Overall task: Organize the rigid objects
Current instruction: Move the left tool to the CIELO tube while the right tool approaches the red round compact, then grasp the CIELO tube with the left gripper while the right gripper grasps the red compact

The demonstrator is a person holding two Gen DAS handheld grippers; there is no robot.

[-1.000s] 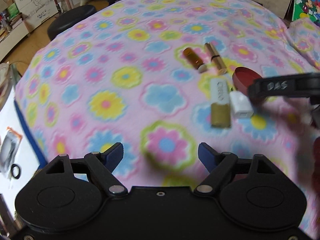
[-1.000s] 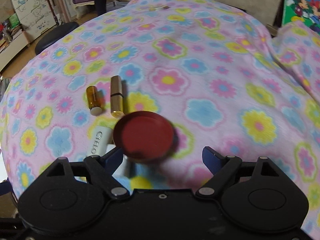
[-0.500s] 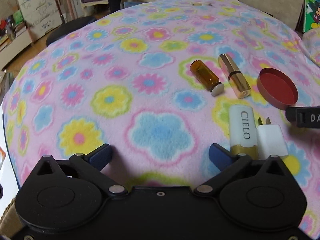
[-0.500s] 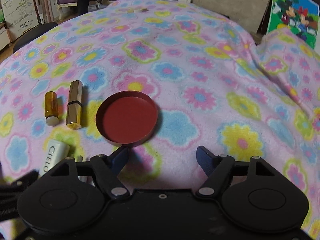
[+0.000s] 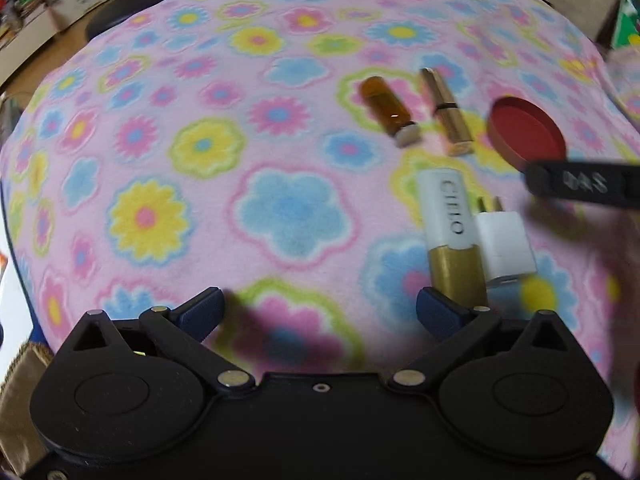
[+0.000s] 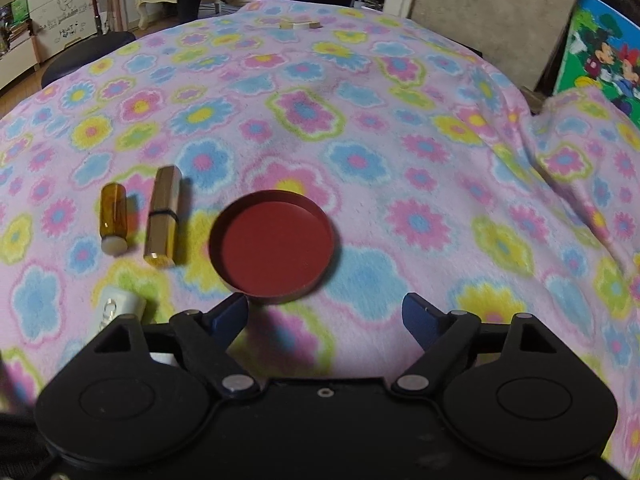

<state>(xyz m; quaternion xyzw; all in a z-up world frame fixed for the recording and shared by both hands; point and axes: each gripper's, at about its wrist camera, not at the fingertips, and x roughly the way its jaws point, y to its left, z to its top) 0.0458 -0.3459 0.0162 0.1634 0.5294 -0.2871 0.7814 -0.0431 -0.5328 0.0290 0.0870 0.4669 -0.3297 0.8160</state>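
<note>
Spread across everything, a pink fleece blanket (image 6: 400, 128) printed with blue, yellow and pink flowers, bearing all the small items. Low in each view, the black frames of the tools: left gripper (image 5: 320, 310) spread as wide as it goes, jaws having just opened, nothing between the blue pads, only blanket; right gripper (image 6: 325, 316) also wide apart, jaws just opened further, holding nothing, its left pad just at the near rim of the red lid. Lying open side up on the blanket, the round red lid (image 6: 276, 240), rightmost of the group. Nearer the left gripper, a white and gold tube (image 5: 450, 232) lettered CIELO, lying flat, with a white plug adapter (image 5: 504, 248) touching its right side, prongs pointing away. Beyond those, side by side yet slightly apart, a gold lipstick (image 6: 162, 218) and, to its left, a small amber vial (image 6: 113, 218) with a pale cap, both lying flat.
</note>
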